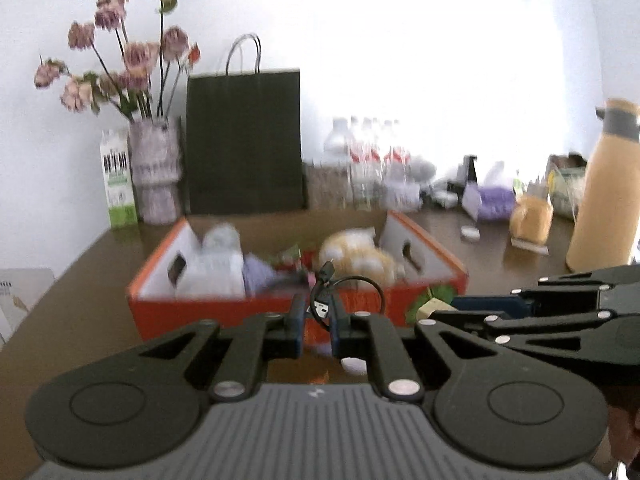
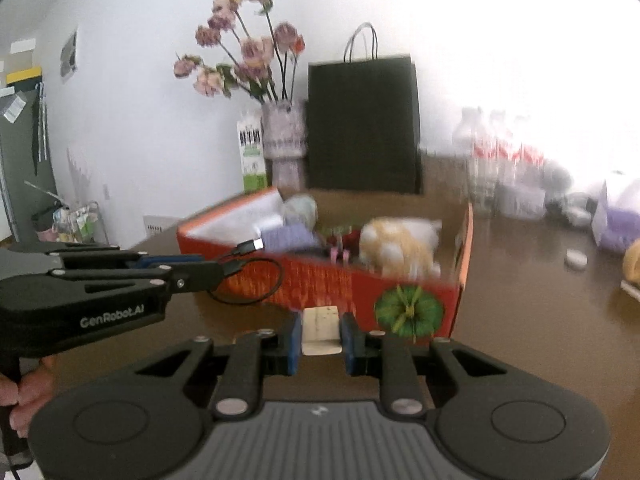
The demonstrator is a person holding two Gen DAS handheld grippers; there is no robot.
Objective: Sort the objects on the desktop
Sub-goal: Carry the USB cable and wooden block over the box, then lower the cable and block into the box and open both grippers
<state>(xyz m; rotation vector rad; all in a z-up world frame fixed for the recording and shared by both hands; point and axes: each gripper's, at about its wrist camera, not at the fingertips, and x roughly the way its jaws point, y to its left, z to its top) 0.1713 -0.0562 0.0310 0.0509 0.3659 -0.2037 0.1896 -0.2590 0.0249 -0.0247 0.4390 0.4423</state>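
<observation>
Cable and block held before the box
Left tongs (image 1: 316, 312) are pinched on the cable (image 1: 324, 296), right tongs (image 2: 322, 334) on the block (image 2: 320, 326); the box (image 2: 416, 300) lies just beyond both.

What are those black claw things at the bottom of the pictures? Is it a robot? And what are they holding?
No robot: a person holds two grabber tools, one in each hand, and each has a camera looking along its two fingers. So each picture is one grabber's own view. The left gripper pinches a black cable. The right gripper squeezes a small cream block. Both are in front of an orange box on a brown table, which already holds a plush toy and other blurry things. Behind stand flowers in a vase and a black paper bag.
</observation>
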